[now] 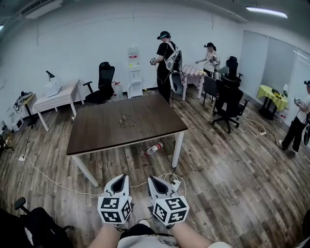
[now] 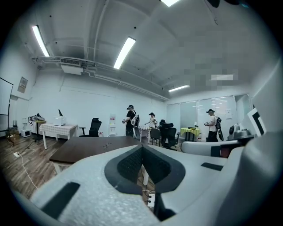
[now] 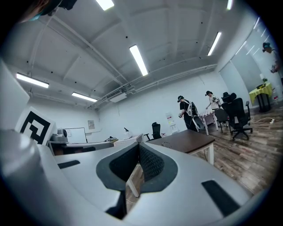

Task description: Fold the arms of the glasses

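Legible text: none found.
The cube on the left gripper and its twin on the right gripper bear black-and-white square code patterns only, no letters or digits; a wall notice and a wall sheet are too small to read.

White shells showing on left gripper and right gripper; fingers showing dark, textured; each carrying black-and-white marker cube.

Even, cool light from ceiling strip lamps at 1 o'clock; soft shadows, fisheye-bent edges, dark corners.
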Action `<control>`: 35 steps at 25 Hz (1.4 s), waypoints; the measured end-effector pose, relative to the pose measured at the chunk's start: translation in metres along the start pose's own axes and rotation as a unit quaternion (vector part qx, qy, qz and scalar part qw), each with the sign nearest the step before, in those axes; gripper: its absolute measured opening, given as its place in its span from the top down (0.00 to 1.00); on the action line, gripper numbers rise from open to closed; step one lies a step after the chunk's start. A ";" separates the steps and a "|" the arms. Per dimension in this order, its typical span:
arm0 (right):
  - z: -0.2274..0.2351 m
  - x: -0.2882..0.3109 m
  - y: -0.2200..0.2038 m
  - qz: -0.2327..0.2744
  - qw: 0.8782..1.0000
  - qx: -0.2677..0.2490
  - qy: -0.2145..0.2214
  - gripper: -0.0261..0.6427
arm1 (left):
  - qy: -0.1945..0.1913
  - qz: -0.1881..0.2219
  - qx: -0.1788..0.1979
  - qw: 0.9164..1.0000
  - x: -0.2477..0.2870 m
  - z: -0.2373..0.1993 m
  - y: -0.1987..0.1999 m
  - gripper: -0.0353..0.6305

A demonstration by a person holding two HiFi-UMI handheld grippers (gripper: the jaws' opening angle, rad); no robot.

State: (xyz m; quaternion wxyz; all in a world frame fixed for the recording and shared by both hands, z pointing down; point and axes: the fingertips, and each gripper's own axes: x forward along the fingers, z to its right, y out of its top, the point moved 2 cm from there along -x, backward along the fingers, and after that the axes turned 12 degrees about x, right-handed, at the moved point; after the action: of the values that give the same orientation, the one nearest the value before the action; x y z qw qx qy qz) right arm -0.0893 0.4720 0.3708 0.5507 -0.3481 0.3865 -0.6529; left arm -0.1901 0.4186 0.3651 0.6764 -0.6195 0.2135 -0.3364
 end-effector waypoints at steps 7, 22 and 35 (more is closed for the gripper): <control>0.028 0.020 0.002 -0.006 1.000 -0.008 -0.012 0.94 | -0.008 0.001 -0.009 1.000 0.037 -0.001 -0.010 0.93; 0.068 0.120 0.006 -0.010 0.999 -0.008 -0.031 0.94 | -0.022 -0.009 -0.028 0.999 0.134 -0.057 -0.028 0.93; 0.076 0.263 0.028 -0.030 0.999 -0.016 -0.013 0.94 | -0.002 -0.019 -0.056 0.998 0.230 -0.158 -0.025 0.93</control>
State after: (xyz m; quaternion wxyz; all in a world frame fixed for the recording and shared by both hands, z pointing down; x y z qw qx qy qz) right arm -0.0494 0.2006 0.3887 0.5304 -0.3769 0.3789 -0.6581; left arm -0.1498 0.1434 0.3963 0.6343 -0.6611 0.2196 -0.3353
